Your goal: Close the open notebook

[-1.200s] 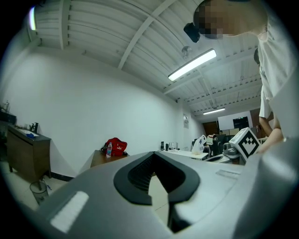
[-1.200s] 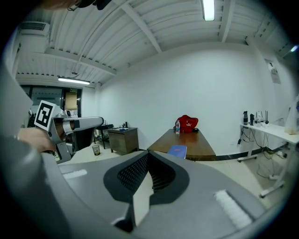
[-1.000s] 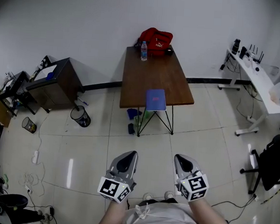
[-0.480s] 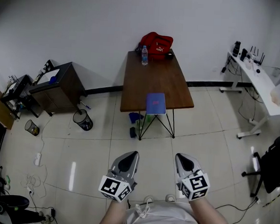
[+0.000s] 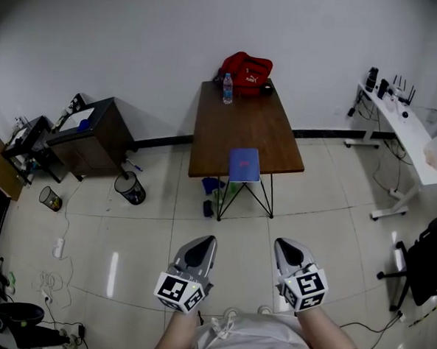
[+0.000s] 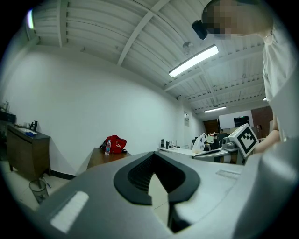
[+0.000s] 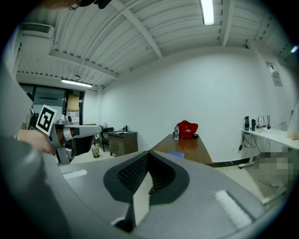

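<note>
Drifting slightly right and lower in the head view compared with a second ago, the brown table [image 5: 245, 124] is sitting a touch nearer the middle of the frame. The dark cabinet [image 5: 92, 134] by the wall is shifting with it. Both grippers are keeping their places at the bottom of the view, side by side in front of the person's body.

The red bag [image 5: 246, 65] is resting at the far end of the table against the wall, and nothing of its inside is showing. A water bottle [image 5: 227, 89] is standing upright just beside it. A black bin [image 5: 131, 188] is standing on the tiled floor between the cabinet and the table, and its inside is too dark to tell what it is holding.

The blue notebook [image 5: 243, 165] is lying at the near edge of the table and reaching a little past that edge. From this height I cannot tell whether its cover is lying open or closed. It is well apart from both grippers.

The left gripper [image 5: 202, 241] is pointing forward over bare floor with its jaws brought together and nothing between them. The right gripper [image 5: 284, 245] is doing the same, with its jaws pressed together, gripping nothing and touching nothing.
</note>
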A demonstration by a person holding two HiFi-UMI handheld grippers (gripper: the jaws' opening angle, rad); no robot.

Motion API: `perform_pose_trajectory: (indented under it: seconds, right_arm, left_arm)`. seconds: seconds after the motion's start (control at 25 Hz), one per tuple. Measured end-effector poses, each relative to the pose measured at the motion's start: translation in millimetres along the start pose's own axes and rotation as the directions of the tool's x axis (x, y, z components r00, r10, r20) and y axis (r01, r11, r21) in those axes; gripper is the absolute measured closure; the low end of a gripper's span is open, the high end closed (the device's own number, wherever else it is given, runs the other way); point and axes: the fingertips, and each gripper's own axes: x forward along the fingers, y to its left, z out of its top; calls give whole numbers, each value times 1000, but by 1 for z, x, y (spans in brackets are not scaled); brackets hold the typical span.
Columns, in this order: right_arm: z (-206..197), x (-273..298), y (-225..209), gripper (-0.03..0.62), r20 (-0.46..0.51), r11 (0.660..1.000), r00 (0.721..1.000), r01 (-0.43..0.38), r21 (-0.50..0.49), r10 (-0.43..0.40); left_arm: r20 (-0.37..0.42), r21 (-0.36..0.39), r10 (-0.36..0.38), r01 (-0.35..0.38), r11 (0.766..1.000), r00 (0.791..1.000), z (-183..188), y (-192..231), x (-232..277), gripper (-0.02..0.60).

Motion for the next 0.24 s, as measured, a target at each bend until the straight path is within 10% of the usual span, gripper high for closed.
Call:
perform_pose_trajectory:
  seconds: [0.24]
  right_arm:
    - [0, 5, -4, 588, -7, 1000, 1000, 3, -3, -3]
  left_arm:
    - [-11, 0, -5, 5, 1000, 1000, -2, 3, 5, 575]
